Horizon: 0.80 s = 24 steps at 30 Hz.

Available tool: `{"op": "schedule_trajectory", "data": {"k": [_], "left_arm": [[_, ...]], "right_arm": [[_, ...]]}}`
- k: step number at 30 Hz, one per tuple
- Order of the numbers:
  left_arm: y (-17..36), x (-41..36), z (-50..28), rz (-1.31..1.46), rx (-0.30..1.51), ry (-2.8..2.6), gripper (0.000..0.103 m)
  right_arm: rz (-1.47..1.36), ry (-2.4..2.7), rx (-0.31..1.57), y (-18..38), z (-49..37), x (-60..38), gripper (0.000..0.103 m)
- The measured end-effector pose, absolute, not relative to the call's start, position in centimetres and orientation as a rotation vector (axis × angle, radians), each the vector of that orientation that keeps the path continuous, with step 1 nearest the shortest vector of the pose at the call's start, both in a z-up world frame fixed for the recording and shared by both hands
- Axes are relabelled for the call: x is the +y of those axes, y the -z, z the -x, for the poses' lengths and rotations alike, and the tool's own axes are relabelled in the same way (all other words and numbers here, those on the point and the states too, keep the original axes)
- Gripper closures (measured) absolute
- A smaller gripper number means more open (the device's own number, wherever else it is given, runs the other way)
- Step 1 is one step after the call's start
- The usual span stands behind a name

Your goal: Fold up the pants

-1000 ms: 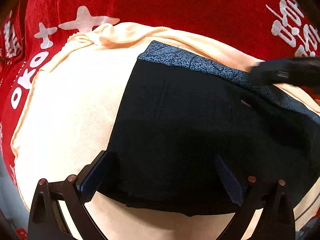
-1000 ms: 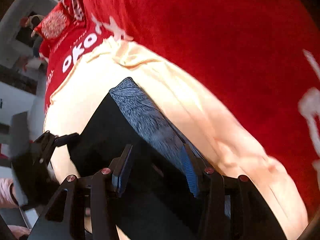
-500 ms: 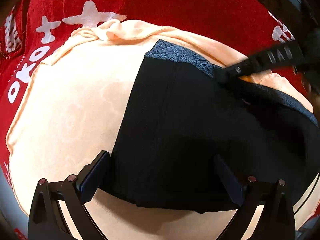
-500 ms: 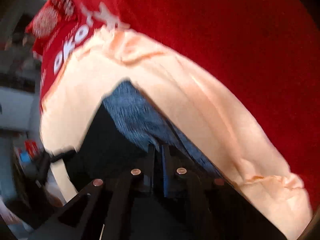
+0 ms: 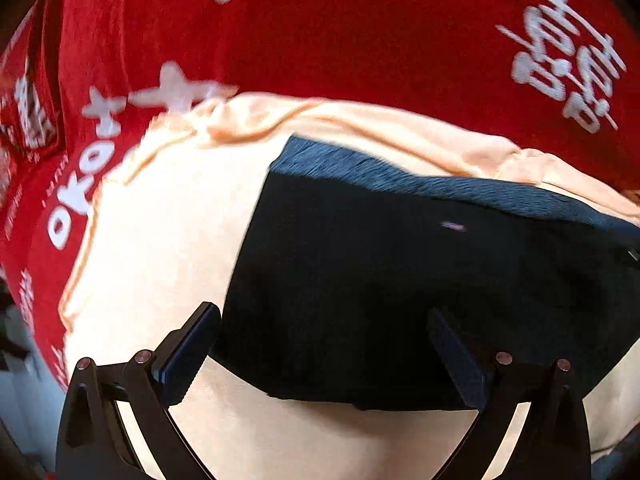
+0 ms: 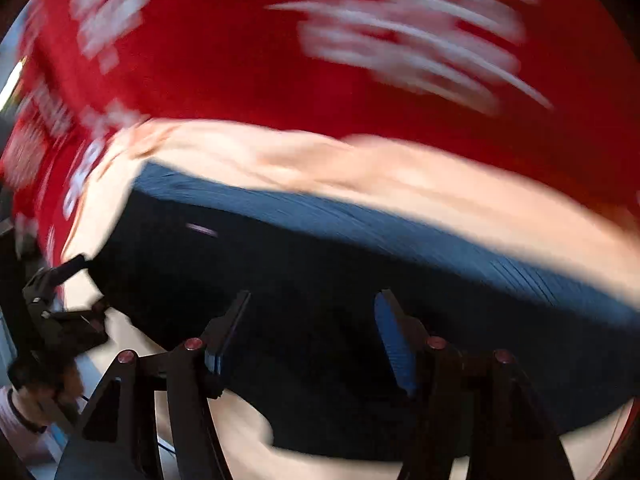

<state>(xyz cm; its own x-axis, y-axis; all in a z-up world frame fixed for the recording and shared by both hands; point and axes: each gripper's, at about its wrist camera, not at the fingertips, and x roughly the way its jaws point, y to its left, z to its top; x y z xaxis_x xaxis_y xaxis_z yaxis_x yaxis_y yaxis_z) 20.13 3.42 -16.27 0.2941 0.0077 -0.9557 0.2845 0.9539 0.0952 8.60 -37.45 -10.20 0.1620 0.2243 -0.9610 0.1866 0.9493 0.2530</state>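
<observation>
The black pants [image 5: 400,264] lie folded into a compact rectangle, with a blue-grey patterned waistband [image 5: 400,178] along the far edge. They rest on a peach cloth [image 5: 160,240]. My left gripper [image 5: 324,344] is open and empty, its fingers spread over the pants' near edge. In the blurred right wrist view the pants [image 6: 320,280] fill the middle, and my right gripper [image 6: 312,332] is open and empty above them. The left gripper [image 6: 60,300] shows at that view's left edge.
A red cloth with white lettering [image 5: 360,32] covers the surface beyond and to the left of the peach cloth. A person's head [image 6: 36,384] shows at the lower left of the right wrist view.
My right gripper closed on the waistband half a second ago and has now opened and pulled back from it. The left gripper has stayed open over the near edge.
</observation>
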Motion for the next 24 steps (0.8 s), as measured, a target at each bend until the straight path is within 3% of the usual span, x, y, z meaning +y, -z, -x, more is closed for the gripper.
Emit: {"op": "schedule_trajectory", "data": {"k": [10,24], "left_arm": [[13.4,-1.1,-19.2,-0.349,1.208,0.099,0.000],[15.6,-23.4,-13.6,-0.376,1.266,0.479,0.000]], "right_arm": [[-0.734,0.335,1.440,11.6,8.0,-52.9,0.037],[-0.883,0.483,1.303,11.9,14.5,-62.8,0.037]]}}
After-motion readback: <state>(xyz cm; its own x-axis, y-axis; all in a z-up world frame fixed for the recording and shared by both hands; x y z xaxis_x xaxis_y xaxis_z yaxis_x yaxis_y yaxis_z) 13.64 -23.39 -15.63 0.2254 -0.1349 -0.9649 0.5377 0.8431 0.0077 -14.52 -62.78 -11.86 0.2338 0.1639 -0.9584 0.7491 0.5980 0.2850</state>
